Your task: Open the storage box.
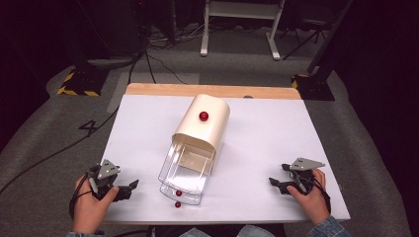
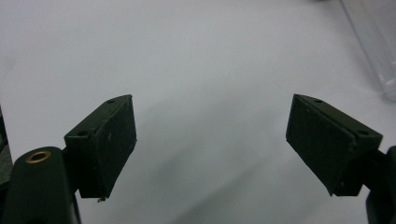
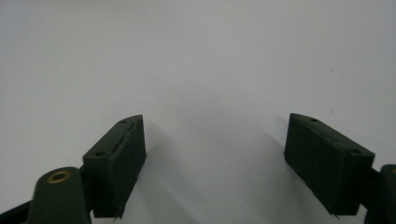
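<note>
Seemingly parked ready at seven and four o'clock, left gripper (image 1: 129,188) and right gripper (image 1: 274,183) rest wide open and empty, flanking the central cream box (image 1: 201,124) with clear drawers (image 1: 184,173) pulled toward six.

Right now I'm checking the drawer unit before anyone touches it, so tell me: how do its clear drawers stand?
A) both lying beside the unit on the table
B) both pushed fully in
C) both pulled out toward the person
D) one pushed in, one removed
C: in the high view both clear drawers stick out of the cream housing toward the person, red knobs in front.
</note>
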Demonstrator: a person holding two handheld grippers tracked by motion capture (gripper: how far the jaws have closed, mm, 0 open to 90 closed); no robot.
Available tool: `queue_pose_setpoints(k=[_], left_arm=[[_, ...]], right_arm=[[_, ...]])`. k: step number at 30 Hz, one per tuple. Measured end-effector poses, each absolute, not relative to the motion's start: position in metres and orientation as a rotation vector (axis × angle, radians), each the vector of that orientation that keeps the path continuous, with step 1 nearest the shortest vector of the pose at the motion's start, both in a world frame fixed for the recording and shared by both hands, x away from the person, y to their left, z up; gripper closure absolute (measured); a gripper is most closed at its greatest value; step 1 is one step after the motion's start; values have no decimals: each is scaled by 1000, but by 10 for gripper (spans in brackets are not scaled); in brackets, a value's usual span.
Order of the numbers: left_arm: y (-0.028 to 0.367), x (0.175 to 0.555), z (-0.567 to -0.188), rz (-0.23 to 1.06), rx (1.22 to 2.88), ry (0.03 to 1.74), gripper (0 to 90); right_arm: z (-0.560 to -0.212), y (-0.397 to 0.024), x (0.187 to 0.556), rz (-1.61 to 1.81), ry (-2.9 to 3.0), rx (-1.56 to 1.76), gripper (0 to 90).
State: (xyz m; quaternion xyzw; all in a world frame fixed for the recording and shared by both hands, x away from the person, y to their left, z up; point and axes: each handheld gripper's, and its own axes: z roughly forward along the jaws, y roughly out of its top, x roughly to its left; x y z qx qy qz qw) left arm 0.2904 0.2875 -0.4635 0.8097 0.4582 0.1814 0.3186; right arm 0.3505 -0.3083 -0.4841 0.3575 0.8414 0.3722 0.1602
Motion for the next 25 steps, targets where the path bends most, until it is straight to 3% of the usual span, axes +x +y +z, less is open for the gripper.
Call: queue_pose_setpoints(k=[9,25], left_arm=[[295,293,-480,435,2114,1228,163],[292,290,-482,485,2127,1209,151]], right_arm=[[-484,-308,351,1064,2405,1021,209],[-484,-308,351,1064,2406,1022,209]])
